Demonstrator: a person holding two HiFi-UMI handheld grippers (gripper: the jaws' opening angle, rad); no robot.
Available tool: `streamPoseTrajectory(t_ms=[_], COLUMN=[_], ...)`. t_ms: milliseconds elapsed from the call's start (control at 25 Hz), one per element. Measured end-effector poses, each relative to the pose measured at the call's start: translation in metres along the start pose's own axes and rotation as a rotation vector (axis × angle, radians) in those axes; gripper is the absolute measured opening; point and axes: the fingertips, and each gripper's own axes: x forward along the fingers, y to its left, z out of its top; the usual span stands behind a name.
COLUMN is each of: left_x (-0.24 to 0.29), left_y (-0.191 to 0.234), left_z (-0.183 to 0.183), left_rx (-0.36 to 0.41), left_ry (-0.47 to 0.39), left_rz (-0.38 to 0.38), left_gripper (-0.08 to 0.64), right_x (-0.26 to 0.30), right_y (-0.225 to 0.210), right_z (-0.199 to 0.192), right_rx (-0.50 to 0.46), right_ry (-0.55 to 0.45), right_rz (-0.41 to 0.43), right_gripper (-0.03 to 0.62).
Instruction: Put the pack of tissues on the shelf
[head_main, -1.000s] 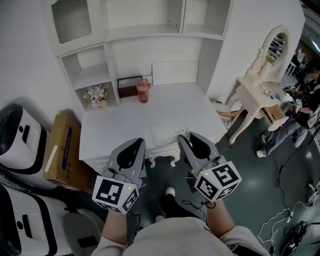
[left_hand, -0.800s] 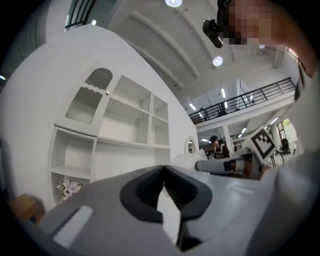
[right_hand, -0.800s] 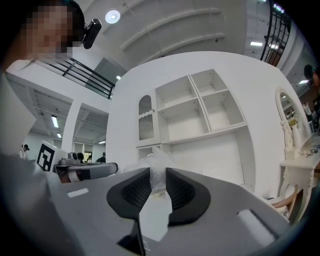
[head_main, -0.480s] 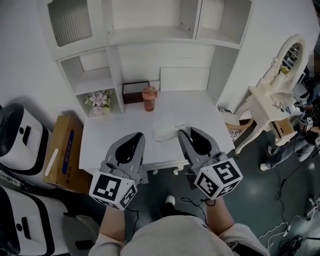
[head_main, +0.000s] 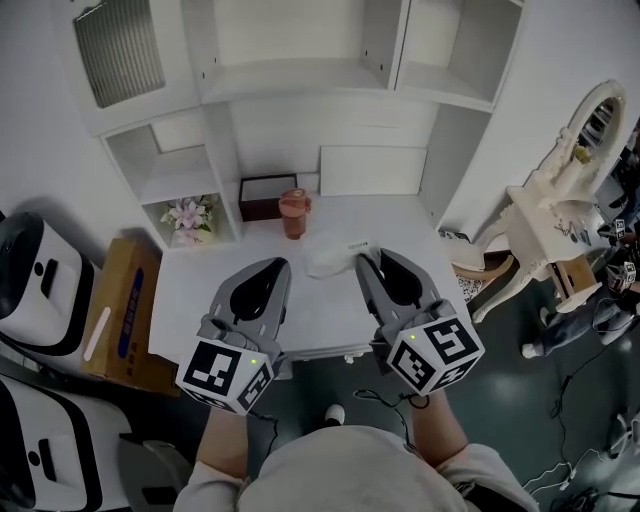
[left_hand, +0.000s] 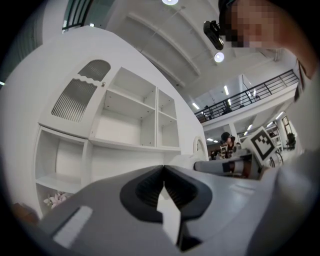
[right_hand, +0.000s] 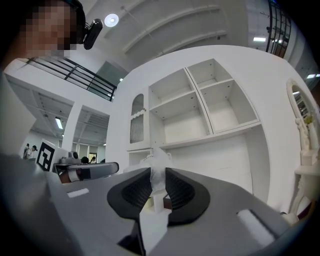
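The right gripper (head_main: 362, 264) is clamped on the soft white plastic-wrapped pack of tissues (head_main: 333, 256); its own view shows the crinkled wrapper pinched between the dark ribbed pads, which stand only narrowly apart around it; the left gripper (head_main: 281, 266) rides alongside with its jaws pressed together on nothing. Over the last second the pack has stayed at the right jaw tips while the scene behind it has slid: a second ago it sat over the front edge of the white desk top (head_main: 200, 290), now it shows further in, near the pink lidded tumbler (head_main: 293, 213) and the dark brown box (head_main: 262, 196); the white open-fronted shelf unit (head_main: 290, 72) also looms larger. I read this as the person closing in on the desk with the pack already picked up and carried; the grasp is done, and what remains is raising it to a shelf board and letting go; which compartment is meant I cannot tell.
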Motion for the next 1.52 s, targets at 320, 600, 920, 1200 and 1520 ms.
streamPoseTrajectory(t_ms=[320, 600, 920, 1200, 1520], left_x=[0.031, 0.044, 0.067, 0.084, 0.098], left_y=[0.002, 0.011, 0.036, 0.062, 0.101], left_z=[-0.011, -0.018, -0.022, -0.017, -0.017], left_rx=[0.003, 0.002, -0.016, -0.012, -0.013], left_ry=[0.0, 0.011, 0.017, 0.013, 0.012], left_rz=[0.026, 0.023, -0.023, -0.085, -0.146], left_gripper=[0.002, 0.002, 0.002, 0.002, 0.002], right_x=[0.017, 0.03, 0.056, 0.084, 0.119], right_y=[-0.03, -0.039, -0.048, -0.049, -0.044], right_z=[-0.006, -0.013, -0.013, -0.001, 0.006], right_rx=[0.003, 0.016, 0.023, 0.016, 0.018], right_ry=[0.004, 0.013, 0.014, -0.016, -0.045], right_rz=[0.03, 0.029, -0.018, -0.071, -0.127], right_gripper=[0.075, 0.075, 0.067, 0.064, 0.063])
